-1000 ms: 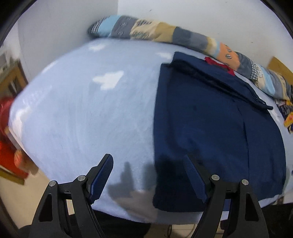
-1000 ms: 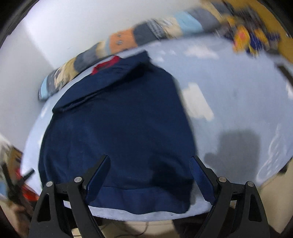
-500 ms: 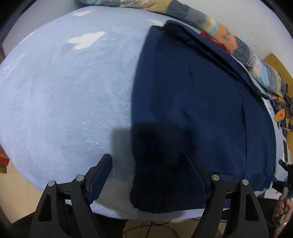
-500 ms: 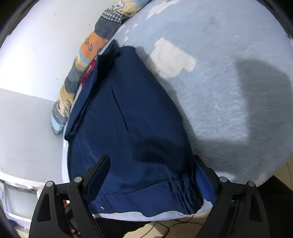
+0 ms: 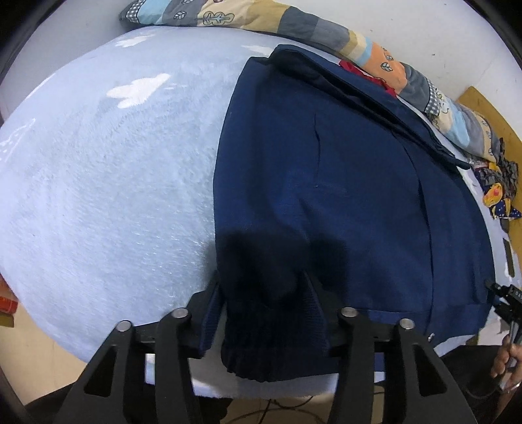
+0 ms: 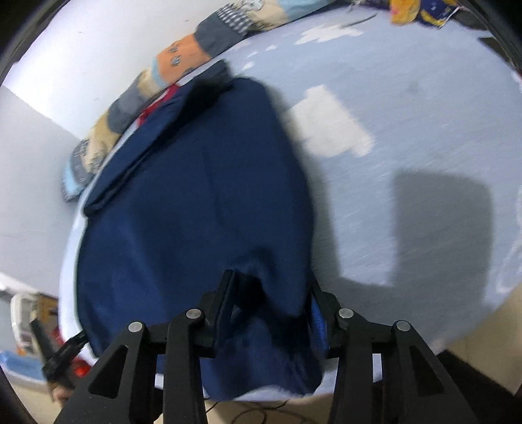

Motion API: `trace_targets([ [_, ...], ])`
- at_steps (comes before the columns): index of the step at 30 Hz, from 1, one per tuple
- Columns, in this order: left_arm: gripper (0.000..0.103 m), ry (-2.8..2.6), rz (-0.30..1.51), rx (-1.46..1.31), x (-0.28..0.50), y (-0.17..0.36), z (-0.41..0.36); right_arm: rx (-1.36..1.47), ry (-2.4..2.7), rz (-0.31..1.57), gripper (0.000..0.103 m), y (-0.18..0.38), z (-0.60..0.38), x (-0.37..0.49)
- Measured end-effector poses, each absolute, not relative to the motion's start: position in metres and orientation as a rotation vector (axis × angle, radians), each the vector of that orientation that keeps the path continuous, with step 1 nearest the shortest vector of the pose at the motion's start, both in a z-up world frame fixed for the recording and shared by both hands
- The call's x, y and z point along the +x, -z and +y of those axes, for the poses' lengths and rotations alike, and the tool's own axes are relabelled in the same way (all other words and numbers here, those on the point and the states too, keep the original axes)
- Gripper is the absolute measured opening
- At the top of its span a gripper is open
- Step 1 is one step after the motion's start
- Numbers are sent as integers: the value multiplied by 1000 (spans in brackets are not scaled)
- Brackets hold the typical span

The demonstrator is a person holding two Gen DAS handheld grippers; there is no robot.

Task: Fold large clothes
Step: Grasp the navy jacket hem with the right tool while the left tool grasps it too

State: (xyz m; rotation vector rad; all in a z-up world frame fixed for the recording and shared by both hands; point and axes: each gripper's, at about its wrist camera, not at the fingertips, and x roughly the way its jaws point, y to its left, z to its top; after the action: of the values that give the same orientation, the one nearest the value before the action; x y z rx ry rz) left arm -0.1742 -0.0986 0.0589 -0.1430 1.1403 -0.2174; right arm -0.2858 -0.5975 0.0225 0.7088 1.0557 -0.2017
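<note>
On the blue bed [image 5: 98, 195], both grippers' jaws pinch the navy garment's [image 5: 342, 195] hem; only the left view is sharp

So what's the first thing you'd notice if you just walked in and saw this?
A big dark navy garment spread on the fluffy pale blue blanket. The left gripper and right gripper each pinch a corner of its near hem. A colourful patchwork bolster lies along the white wall.

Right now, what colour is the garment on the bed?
Navy blue garment, clearest in the left wrist view.
</note>
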Motion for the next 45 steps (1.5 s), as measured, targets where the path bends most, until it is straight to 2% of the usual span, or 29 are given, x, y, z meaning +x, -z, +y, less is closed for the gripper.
trace_targets([
  [2,72,213,1151,-130,-175,-57,-104,726,195,1067,55,-18,-598,-283],
  [5,80,206,1150,-108,-177,-59,-99,727,161,1092,65,-9,-593,-280],
  [7,85,205,1151,-130,-175,-55,-101,733,83,1080,61,-10,-586,-271],
  [8,86,207,1150,-136,-174,-55,-100,751,18,1066,47,-13,-581,-273],
  [9,81,208,1142,-141,-173,-56,-100,749,-31,1055,40,-16,-576,-271],
  [10,71,209,1120,-138,-174,-58,-99,719,-51,1043,34,-21,-571,-271],
  [11,48,207,1100,-120,-174,-62,-101,694,-62,1029,34,-26,-568,-271],
  [12,40,198,1086,-111,-175,-64,-101,692,-56,1023,34,-27,-569,-272],
  [16,39,206,1084,-134,-177,-59,-98,595,97,1071,34,-21,-575,-273],
  [18,42,206,1078,-127,-179,-57,-99,579,107,1081,35,-21,-573,-271],
  [21,53,215,1066,-128,-179,-54,-101,553,116,1100,43,-16,-568,-262],
  [23,58,219,1058,-117,-178,-55,-103,573,81,1070,59,-11,-569,-262],
  [25,61,221,1044,-130,-178,-53,-103,572,47,1031,70,-9,-569,-262],
  [28,62,210,1026,-113,-181,-52,-105,517,44,1044,71,-7,-559,-262],
  [30,49,203,1002,-77,-186,-54,-111,542,25,1057,56,-9,-559,-260],
  [31,44,198,988,-51,-188,-56,-114,556,6,1051,34,-11,-560,-261],
  [32,26,202,977,-36,-190,-58,-117,552,3,1036,20,-13,-559,-263],
  [33,18,217,966,-31,-192,-62,-119,552,-6,1024,16,-16,-558,-262],
  [35,16,245,939,-50,-197,-68,-120,593,-56,972,13,-25,-556,-266],
  [40,15,311,861,-103,-210,-84,-115,712,-131,858,12,-42,-561,-279],
  [45,15,310,878,-195,-212,-83,-92,821,-177,786,12,-55,-571,-291],
])
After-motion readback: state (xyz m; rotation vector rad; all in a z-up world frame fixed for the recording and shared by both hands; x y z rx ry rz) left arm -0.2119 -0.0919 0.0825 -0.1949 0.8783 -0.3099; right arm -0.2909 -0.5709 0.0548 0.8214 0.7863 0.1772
